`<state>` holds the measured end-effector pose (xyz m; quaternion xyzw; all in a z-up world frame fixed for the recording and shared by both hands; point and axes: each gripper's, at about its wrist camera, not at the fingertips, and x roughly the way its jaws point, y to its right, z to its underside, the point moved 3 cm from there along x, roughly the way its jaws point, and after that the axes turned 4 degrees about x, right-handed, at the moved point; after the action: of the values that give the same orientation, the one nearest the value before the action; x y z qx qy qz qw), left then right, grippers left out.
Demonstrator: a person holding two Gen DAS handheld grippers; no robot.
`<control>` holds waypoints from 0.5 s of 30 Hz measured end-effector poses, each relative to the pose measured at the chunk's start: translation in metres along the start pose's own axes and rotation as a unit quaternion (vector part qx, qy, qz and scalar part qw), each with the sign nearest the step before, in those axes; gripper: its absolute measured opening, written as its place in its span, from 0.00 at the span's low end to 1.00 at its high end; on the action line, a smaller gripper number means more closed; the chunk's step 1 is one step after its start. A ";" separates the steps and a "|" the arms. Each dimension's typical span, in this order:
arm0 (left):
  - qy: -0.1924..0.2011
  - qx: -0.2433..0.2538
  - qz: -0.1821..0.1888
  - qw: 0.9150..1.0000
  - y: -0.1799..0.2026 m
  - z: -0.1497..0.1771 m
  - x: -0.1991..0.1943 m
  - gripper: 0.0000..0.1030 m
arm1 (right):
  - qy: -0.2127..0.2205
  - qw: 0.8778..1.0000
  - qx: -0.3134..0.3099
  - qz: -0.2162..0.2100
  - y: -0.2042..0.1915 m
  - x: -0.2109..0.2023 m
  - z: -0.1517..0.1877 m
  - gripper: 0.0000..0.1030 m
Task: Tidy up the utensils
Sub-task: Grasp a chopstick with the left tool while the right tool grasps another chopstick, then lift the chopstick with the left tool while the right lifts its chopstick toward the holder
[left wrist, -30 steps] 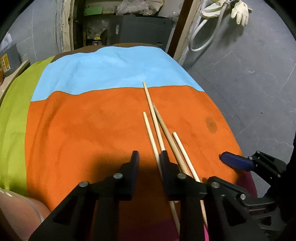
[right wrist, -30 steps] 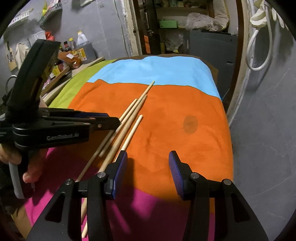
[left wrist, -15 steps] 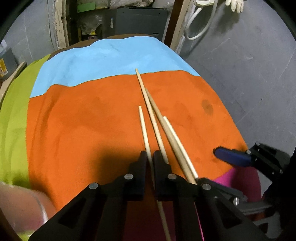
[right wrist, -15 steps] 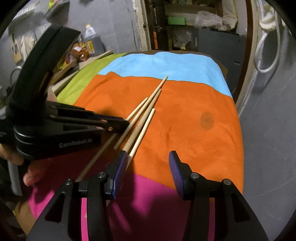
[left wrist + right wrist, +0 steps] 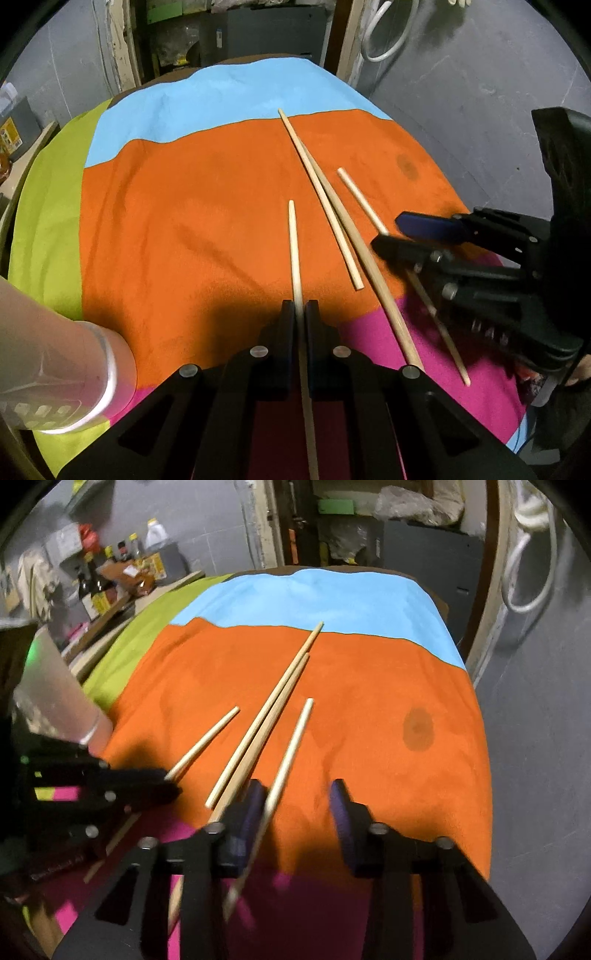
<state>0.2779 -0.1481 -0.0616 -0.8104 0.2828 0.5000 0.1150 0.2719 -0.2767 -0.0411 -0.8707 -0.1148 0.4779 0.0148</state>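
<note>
Our left tool [image 5: 299,314] is clenched on one chopstick [image 5: 293,243]; our right tool [image 5: 297,801], just narrowing, stands released around another chopstick [image 5: 291,746]. Next we close it.

Left wrist view: mounted behind the left tool [image 5: 300,314], aimed steeply down and forward along the table [image 5: 155,221], close above it. Right wrist view: same arrangement behind the right tool [image 5: 297,801], set further right. Shared: striped cloth [image 5: 369,686], chopsticks [image 5: 273,709], far doorway clutter.
</note>
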 end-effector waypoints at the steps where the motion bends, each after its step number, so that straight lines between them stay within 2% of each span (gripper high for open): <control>1: -0.002 -0.003 0.000 1.000 0.000 0.000 0.000 0.04 | -0.001 1.000 0.001 -0.007 0.001 0.000 0.001 0.11; 9: 0.002 -0.037 0.012 0.999 0.000 0.013 -0.012 0.02 | -0.004 0.998 0.034 -0.052 -0.002 -0.011 0.013 0.04; 12: 0.036 -0.049 0.019 0.998 0.001 0.023 -0.026 0.02 | 0.017 0.996 0.054 -0.065 -0.003 -0.023 0.018 0.03; 15: 0.087 -0.048 0.027 0.995 0.006 0.033 -0.045 0.02 | 0.053 0.994 0.062 -0.075 -0.009 -0.041 0.023 0.03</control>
<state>0.2346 -0.1220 -0.0369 -0.8474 0.2891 0.4437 0.0376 0.2295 -0.2785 -0.0181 -0.8814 -0.1491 0.4344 0.1101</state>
